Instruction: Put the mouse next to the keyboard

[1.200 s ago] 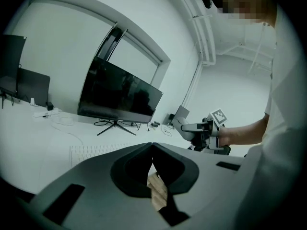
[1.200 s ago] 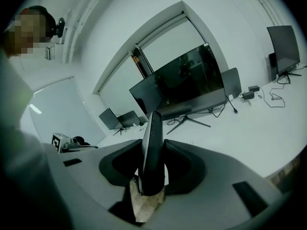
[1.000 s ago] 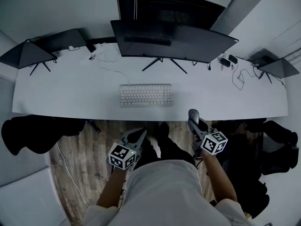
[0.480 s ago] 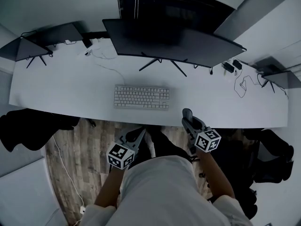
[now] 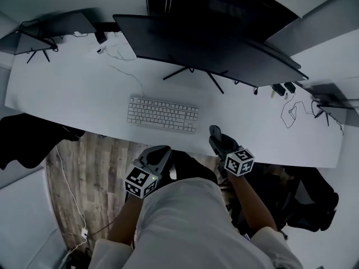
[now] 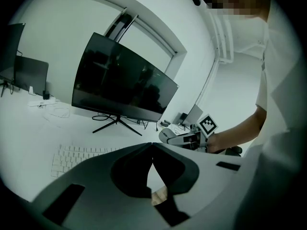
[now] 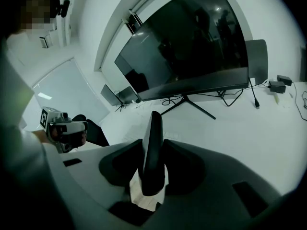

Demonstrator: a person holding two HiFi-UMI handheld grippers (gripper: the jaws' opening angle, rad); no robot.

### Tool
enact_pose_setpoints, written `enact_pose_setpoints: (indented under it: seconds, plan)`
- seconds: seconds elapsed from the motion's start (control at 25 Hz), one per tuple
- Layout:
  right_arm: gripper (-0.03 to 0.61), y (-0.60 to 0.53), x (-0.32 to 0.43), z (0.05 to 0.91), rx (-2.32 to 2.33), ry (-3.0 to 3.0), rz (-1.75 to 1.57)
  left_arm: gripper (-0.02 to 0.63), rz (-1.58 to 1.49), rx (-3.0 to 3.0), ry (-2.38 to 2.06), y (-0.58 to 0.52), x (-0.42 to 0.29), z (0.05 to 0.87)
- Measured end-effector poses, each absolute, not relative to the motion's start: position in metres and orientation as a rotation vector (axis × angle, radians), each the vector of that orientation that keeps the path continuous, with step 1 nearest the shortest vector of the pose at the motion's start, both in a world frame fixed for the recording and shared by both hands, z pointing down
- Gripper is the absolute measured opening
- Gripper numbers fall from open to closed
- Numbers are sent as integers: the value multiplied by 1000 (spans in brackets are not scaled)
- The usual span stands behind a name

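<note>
Head view: the right tool [image 5: 215, 134] reaches over the near edge of the desk [image 5: 73, 97], just right of the near right corner of the keyboard [image 5: 162, 114]. It grips the dark mouse [image 5: 214, 131], which is in the air and not yet on the desk. The left tool [image 5: 159, 153] hangs short of the near edge, over the floor, below the keyboard's right half.

Left gripper view: the jaws meet at their tips with nothing between them, so this tool is closed and empty. Beyond them lie the keyboard and the curved monitor [image 6: 120, 83].

Right gripper view: both jaws press on the mouse, which stands on edge between them, thin side toward the camera. I judge it light and rigid, a smooth plastic shell that could pivot or slide in the pads. A hold across its mid flanks suits it, and it probably needs turning flat before it is set down.

No brand or writing can be read in any view; the marker cubes [image 5: 239, 161] carry only black-and-white patterns
</note>
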State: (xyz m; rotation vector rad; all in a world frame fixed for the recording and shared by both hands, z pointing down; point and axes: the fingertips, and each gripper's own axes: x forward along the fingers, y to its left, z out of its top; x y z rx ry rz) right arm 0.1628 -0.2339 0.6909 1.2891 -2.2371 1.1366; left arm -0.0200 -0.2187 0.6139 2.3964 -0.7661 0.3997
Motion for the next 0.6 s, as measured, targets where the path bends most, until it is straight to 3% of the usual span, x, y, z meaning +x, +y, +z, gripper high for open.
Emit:
enact_pose_setpoints:
  seconds: [0.6]
  plan:
    - [152,-273,165,773,1158,-2150,1138,17,452,2271,-839,-229,-3,643]
